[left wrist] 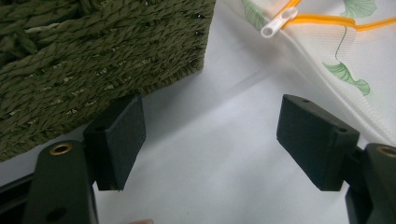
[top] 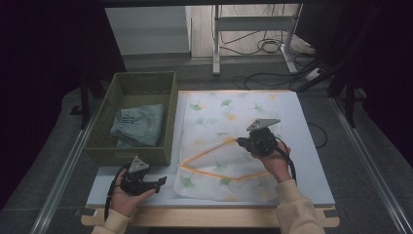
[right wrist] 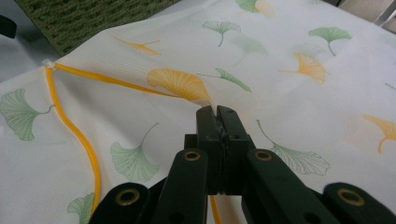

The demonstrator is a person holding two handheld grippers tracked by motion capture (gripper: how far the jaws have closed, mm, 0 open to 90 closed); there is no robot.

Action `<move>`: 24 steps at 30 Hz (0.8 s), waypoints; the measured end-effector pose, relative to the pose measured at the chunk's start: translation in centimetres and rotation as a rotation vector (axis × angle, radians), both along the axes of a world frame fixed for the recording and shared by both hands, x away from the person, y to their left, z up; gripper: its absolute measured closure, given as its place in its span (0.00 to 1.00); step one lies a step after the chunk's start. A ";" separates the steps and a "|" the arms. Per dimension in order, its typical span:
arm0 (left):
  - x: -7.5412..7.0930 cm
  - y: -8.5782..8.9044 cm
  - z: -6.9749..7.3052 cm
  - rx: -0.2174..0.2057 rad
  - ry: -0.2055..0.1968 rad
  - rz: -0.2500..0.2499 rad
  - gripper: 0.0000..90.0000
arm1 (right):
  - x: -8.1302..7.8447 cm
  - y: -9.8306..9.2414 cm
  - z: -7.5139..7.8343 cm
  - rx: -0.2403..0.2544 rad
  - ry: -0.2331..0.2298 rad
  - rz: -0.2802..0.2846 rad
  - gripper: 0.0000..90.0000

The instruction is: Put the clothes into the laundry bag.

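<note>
A white table (top: 311,161) bears a leaf-printed mesh bag (top: 219,141), spread flat across its middle, and a green woven basket (top: 134,146) at its left, with folded jeans (top: 139,126) inside. The right gripper (top: 239,141) is clamped on the bag's upper layer by the orange zipper (right wrist: 79,135), lifting the opening. The left gripper (top: 163,181), jaws wide apart and empty, hovers near the basket's corner.

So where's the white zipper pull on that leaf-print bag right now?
In the left gripper view, the zipper pull lies at the top, right of the green basket.
</note>
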State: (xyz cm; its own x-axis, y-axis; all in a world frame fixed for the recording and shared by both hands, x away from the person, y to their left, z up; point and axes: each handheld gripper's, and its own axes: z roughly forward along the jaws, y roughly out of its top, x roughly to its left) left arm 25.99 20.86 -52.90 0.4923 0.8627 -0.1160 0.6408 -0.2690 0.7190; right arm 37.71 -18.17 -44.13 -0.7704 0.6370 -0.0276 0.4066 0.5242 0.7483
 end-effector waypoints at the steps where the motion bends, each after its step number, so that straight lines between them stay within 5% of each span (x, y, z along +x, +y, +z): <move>1: 0.0 0.0 0.0 -0.002 0.000 0.000 0.26 | 0.0 -0.1 0.1 0.004 -0.003 0.001 0.98; 24: 0.0 0.1 0.1 -0.017 0.023 0.012 0.27 | 0.4 -1.3 1.8 0.068 -0.039 -0.003 0.98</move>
State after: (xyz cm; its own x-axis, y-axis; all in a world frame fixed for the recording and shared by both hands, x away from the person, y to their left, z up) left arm 25.97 21.00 -52.80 0.4786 0.8665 -0.1417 0.6607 -0.2491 0.7081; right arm 38.07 -19.42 -42.33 -0.7676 0.6408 -0.0141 0.3783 0.4707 0.7971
